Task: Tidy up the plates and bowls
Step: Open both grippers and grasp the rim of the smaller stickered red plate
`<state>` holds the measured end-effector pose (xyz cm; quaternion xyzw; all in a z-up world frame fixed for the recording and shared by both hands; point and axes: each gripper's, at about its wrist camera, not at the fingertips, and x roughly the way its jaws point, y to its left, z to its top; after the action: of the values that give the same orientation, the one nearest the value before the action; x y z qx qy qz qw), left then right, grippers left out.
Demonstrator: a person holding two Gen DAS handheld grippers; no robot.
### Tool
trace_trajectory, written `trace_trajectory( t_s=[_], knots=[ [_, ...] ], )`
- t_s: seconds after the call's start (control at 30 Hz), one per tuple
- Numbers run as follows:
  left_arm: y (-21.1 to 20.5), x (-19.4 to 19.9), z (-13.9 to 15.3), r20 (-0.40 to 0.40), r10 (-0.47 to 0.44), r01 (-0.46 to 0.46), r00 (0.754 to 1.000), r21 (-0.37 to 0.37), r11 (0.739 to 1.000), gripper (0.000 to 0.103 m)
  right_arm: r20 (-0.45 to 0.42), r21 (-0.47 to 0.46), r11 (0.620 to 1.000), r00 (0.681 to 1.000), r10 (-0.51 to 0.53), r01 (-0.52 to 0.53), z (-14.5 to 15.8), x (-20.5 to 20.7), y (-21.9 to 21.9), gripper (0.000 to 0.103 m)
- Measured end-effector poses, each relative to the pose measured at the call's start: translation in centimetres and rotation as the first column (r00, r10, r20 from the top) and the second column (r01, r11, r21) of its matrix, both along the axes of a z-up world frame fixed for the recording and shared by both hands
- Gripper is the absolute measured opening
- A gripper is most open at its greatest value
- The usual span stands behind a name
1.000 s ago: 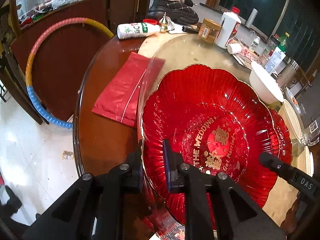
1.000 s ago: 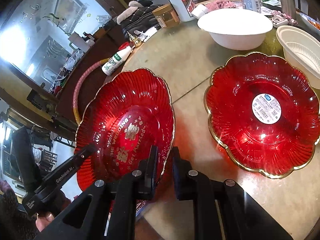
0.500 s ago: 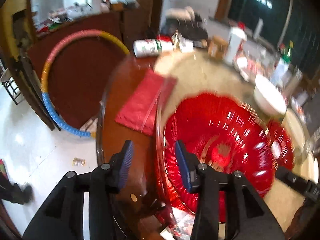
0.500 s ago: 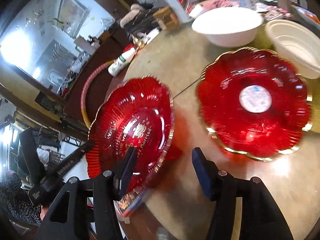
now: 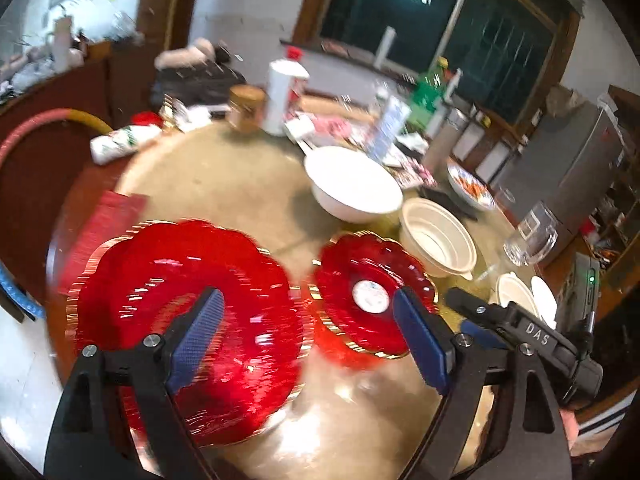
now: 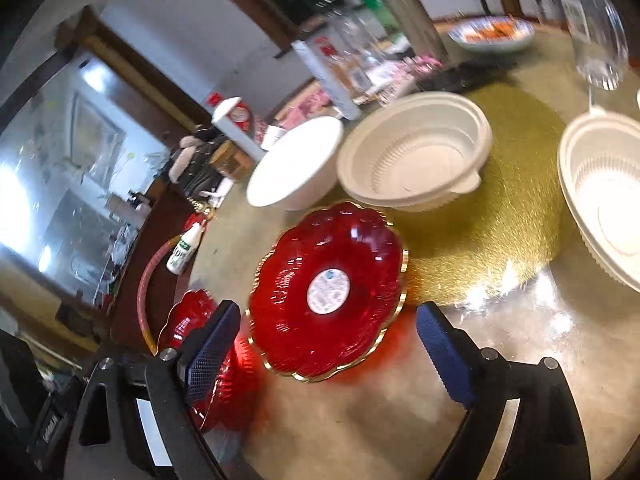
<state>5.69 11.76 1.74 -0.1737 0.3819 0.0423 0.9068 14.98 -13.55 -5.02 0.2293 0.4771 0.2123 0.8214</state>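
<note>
Dark wood panelling and a white wall enclose a cluttered room, with a black night-time window [image 5: 436, 20] behind. A large round counter [image 5: 224, 184] with a tan glass top and a dark brown wooden rim fills most of both views; a gold mat [image 6: 508, 216] lies at its middle. Against the furniture to the left leans a hoop [image 5: 52, 116] banded pink, yellow and blue.

On the counter sit two red scalloped plates with gold edges. The larger red plate [image 5: 172, 276] rests at the near left edge, blurred. The smaller red plate [image 6: 332, 284], with a white sticker at its centre, lies just to its right, near the mat. Beyond it are a plain white bowl [image 5: 352, 184] and a ribbed white bowl [image 5: 438, 236], close together; another ribbed white bowl [image 6: 608, 196] is further right. Bottles, a jar and packets crowd the far edge, and a clear glass [image 5: 530, 238] stands to the right.

The left hand-held gripper [image 5: 310, 332] is above the counter, its blue-padded jaws opening wide with nothing between them. The right hand-held gripper [image 6: 326, 348] is likewise opening wide and empty, over the near edge of the smaller plate.
</note>
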Motion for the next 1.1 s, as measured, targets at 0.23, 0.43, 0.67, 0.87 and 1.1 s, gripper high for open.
trace_trajectory(
  t_s=[0.23,0.43,0.67,0.87,1.1],
  knots=[
    [-2.4,7.1,-2.4,-0.184,-0.023,0.030,0.983,0.035,0.999,0.087,-0.121,0.145,0.989,0.992,0.038,-0.020,-2.8,2.4,-1.1,0.091],
    [-3.1,11.2,-4.2,-0.257,-0.025,0.030,0.966,0.016,0.999,0.087,-0.175,0.209,0.978,0.983,0.045,-0.008,-4.7,3.3,-1.8,0.082],
    [-3.8,14.0,-5.9,-0.320,-0.017,0.040,0.947,0.065,0.997,0.087,-0.187,0.215,0.977,0.981,0.046,-0.005,-5.4,3.7,-2.1,0.069],
    [-3.5,14.9,-7.4,-0.379,-0.021,0.042,0.925,0.048,0.998,0.073,-0.191,0.189,0.982,0.980,0.052,-0.015,-5.5,3.7,-1.8,0.054],
    [-3.9,14.7,-8.1,-0.408,-0.001,0.054,0.913,0.119,0.991,0.014,-0.200,0.103,0.995,0.979,0.026,-0.005,-5.9,4.0,-2.0,0.012]
  ],
)
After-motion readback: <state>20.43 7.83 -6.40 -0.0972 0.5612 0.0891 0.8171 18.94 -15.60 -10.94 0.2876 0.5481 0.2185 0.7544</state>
